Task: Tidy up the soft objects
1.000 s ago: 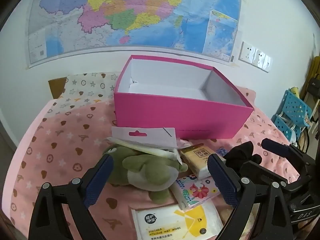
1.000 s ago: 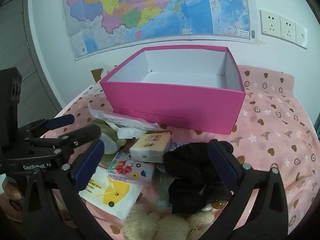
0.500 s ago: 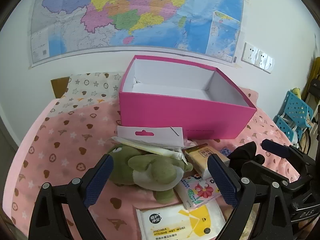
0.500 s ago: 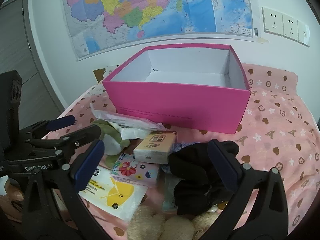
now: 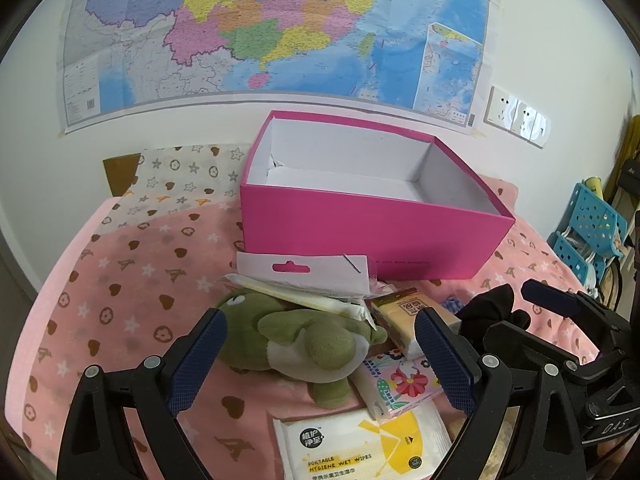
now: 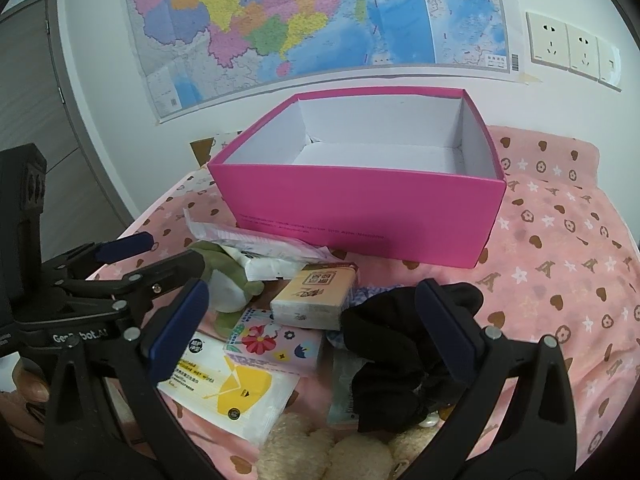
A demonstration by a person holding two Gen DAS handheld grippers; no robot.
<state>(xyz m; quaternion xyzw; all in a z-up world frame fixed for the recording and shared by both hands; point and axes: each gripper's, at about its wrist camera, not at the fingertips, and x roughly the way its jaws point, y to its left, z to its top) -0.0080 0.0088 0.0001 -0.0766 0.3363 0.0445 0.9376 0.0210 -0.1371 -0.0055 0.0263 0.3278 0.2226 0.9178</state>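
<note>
Both tongs, left [image 5: 318, 360] and right [image 6: 312, 328], gape wide, empty. A packet [image 5: 304, 280] hides the frog's [image 5: 296, 340] top. Cream plush [image 6: 332, 452] is cut off below.

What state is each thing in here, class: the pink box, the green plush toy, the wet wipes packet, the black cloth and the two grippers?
Pink cardboard box: open, lidless, nothing visible inside.
Green plush toy: lying on its side, partly under a white packet.
White and yellow wet wipes packet: flat, sealed.
Black cloth: crumpled.
Left gripper: open, holding nothing.
Right gripper: open, holding nothing.

Bedroom (patterned bedsheet [image 5: 120, 280], wall map [image 5: 280, 28]).
</note>
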